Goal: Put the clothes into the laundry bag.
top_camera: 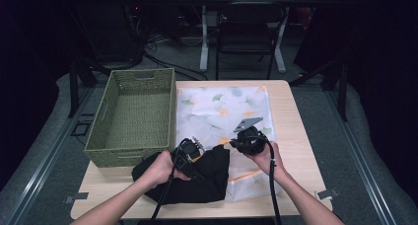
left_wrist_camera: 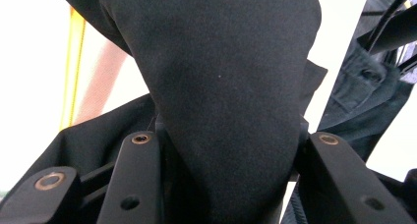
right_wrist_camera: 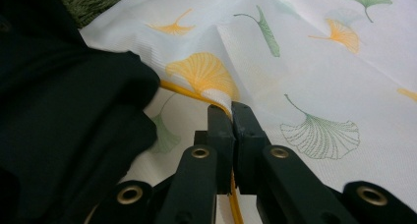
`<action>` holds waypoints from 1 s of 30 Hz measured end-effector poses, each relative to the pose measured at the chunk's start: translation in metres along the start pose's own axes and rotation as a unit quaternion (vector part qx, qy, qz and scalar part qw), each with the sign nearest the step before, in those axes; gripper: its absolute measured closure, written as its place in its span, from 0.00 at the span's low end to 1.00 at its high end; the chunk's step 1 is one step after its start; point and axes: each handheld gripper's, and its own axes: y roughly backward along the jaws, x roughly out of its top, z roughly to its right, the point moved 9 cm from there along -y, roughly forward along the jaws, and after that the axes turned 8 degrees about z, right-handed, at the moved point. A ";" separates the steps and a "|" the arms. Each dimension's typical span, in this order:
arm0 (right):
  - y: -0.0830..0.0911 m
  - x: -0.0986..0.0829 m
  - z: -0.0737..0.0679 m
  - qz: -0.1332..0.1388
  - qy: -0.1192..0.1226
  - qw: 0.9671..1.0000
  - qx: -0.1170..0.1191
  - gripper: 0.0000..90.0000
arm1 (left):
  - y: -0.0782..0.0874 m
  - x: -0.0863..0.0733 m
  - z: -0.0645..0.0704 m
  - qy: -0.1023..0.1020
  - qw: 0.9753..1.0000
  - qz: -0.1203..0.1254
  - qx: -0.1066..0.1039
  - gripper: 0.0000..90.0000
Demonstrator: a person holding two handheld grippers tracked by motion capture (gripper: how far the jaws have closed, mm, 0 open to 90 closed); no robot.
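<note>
Black garment (top_camera: 197, 178) bunches between the left gripper's (top_camera: 190, 153) parted jaws, while just right of it the right gripper (right_wrist_camera: 230, 108) pinches the ginkgo-print cloth's (right_wrist_camera: 305, 71) yellow-trimmed edge.

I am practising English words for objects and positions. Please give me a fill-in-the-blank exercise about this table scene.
1. The left tongs grip a ____ garment.
2. The right tongs are shut on the white cloth at its ____ edge.
3. The green basket stands to the ____ of that cloth in the high view.
4. The cloth is printed with ____.

Missing words: black; yellow; left; leaves
</note>
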 end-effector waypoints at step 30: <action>0.019 0.016 -0.019 0.034 0.006 0.999 0.017 0.98 | -0.015 0.019 -0.025 0.042 0.992 0.067 0.097 0.53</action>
